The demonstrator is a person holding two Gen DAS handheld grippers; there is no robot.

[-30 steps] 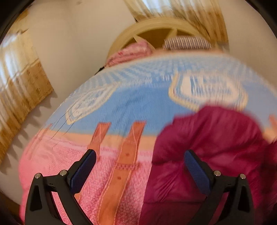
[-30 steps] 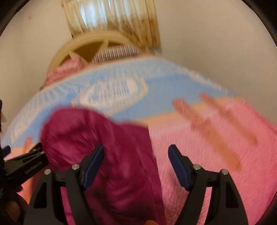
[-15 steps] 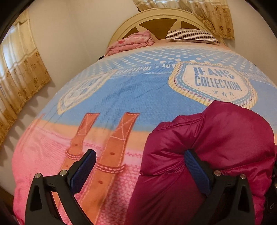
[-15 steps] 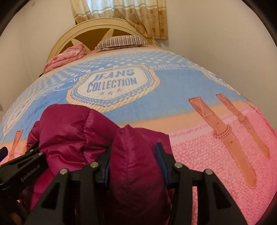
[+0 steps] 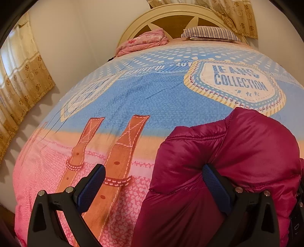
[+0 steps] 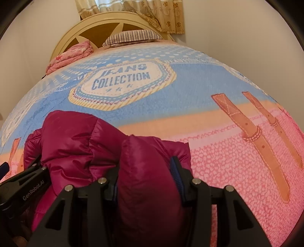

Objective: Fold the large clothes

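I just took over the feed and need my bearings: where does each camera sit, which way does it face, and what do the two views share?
Left wrist: sits on the left gripper, looking down along its fingers across the bed toward the headboard; its own jaws stand wide, one pad against the maroon puffer jacket.
Right wrist: sits on the right gripper, facing the same way; its jaws clamp a jacket fold, and the left gripper shows at lower left.
Shared: jacket, JEANS COLLECTION badge, striped pillow, pink bedding bundle, headboard.

The red jacket (image 6: 79,144) runs off the bottom edge, and it hides the right gripper's (image 6: 144,174) left pad.
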